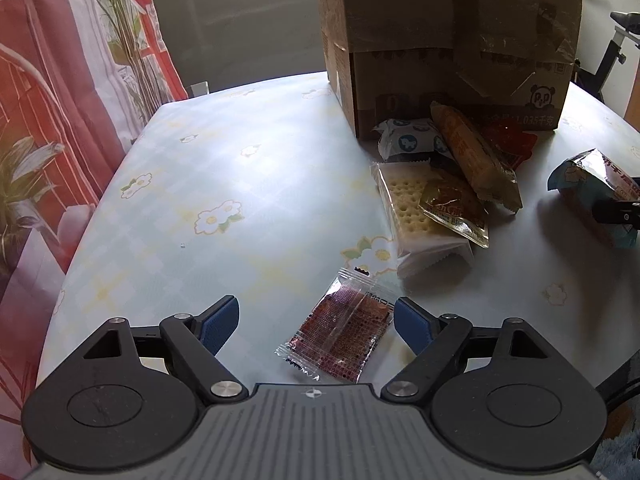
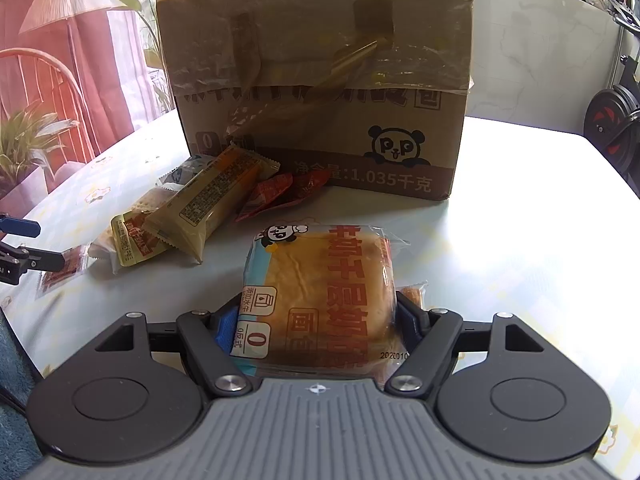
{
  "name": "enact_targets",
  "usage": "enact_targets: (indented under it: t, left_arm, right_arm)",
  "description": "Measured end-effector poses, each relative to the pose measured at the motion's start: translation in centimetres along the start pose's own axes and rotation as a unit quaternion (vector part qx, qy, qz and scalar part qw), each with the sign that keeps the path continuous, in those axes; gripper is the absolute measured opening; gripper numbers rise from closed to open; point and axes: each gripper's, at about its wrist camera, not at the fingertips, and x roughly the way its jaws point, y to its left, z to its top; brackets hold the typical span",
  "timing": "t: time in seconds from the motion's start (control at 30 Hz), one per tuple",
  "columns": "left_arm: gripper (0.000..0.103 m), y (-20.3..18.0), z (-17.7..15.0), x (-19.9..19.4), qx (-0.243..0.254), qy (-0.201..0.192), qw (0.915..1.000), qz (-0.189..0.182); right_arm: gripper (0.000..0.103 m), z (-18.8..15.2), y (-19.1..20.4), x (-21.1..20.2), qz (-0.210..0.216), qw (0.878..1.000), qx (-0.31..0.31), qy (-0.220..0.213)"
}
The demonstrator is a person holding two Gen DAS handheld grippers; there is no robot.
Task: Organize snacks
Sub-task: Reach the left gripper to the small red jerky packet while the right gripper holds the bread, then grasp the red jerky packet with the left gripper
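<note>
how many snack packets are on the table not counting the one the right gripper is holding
6, maybe more hidden: clear red packet between the left gripper's fingers; cracker pack, small yellow sachet, long tan bar, blue-white pack and red packet piled beside the box.

"1.035" on cardboard box [image 2: 320, 120], "2020010" on bread packet [image 2: 320, 280]

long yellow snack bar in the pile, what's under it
The long yellow snack bar lies on a blue-and-white packet, a small yellow sachet and a cracker pack. Red packets show past it. Whatever lies beneath its middle is covered.
</note>
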Motion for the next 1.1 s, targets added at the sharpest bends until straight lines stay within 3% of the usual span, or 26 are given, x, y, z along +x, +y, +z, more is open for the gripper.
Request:
enact_targets:
  t: [0.17, 0.23, 0.33, 0.53, 0.67, 0.87, 0.9, 0.97, 1.1]
  left_arm:
    - [0.076, -0.7, -0.6, 0.4, 0.024, -0.003, 0.9996, 0.012]
    - [0.06, -0.2, -0.4, 0.6, 0.008, -0.003, 0.9999, 0.009]
    - [0.046, 0.9, -0.1, 1.1, -0.024, 0.001, 0.9996, 0.013]
    - [0.047, 1.5, 0.0, 1.3, -0.047, 0.002, 0.9986, 0.025]
    - [0.057, 1.5, -0.2, 1.1, -0.054, 0.009, 0.9977, 0.039]
    - [0.058, 1.0, -0.9, 0.4, -0.054, 0.008, 0.9978, 0.038]
    - [0.057, 0.9, -0.9, 0.4, -0.052, 0.005, 0.9979, 0.038]
    - [0.038, 1.0, -0.9, 0.3, -0.057, 0.002, 0.9981, 0.023]
    - [0.035, 0.5, -1.0, 0.2, -0.048, -0.003, 0.9982, 0.035]
  right_arm:
    - [0.075, 0.0, 0.0, 0.0, 0.0, 1.0, 0.0, 0.0]
    - [0.075, 0.0, 0.0, 0.0, 0.0, 1.0, -0.001, 0.0]
    - [0.075, 0.0, 0.0, 0.0, 0.0, 1.0, 0.0, 0.0]
    - [0.075, 0.0, 0.0, 0.0, 0.0, 1.0, 0.0, 0.0]
    - [0.075, 0.0, 0.1, 0.1, -0.002, 1.0, -0.004, 0.001]
    - [0.076, 0.0, 0.2, 0.1, -0.005, 1.0, -0.008, 0.002]
    - [0.077, 0.0, 0.2, 0.1, -0.005, 1.0, -0.007, 0.002]
    - [0.077, 0.1, 0.2, 0.1, -0.006, 1.0, -0.008, 0.001]
    - [0.077, 0.2, -0.1, -0.1, -0.009, 1.0, -0.002, -0.009]
